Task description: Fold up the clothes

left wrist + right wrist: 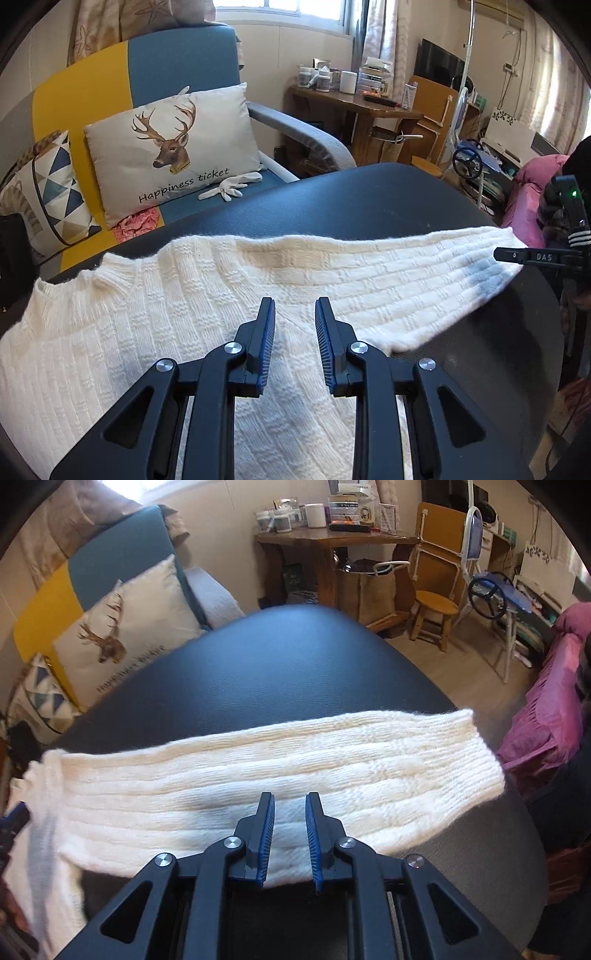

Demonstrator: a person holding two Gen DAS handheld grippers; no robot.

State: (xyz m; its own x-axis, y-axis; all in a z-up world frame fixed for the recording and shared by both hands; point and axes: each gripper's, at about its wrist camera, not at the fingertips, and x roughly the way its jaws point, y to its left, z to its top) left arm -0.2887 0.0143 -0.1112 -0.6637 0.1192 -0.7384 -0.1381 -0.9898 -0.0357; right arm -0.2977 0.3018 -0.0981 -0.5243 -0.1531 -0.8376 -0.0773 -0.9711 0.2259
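Observation:
A cream knitted sweater (155,332) lies flat on a dark round table (369,206). Its sleeve (424,273) stretches to the right, and in the right wrist view the same sleeve (295,768) runs across the table (295,664). My left gripper (294,308) hovers open above the sweater's body, near where the sleeve starts, holding nothing. My right gripper (290,803) stands open over the sleeve's near edge, empty. In the left wrist view the right gripper (498,253) shows at the far right, just above the sleeve's cuff.
A blue and yellow sofa (177,62) with a deer cushion (173,151) and white gloves (231,184) stands behind the table. A wooden desk (354,103), a small stool (434,607) and pink bedding (546,709) lie beyond and to the right.

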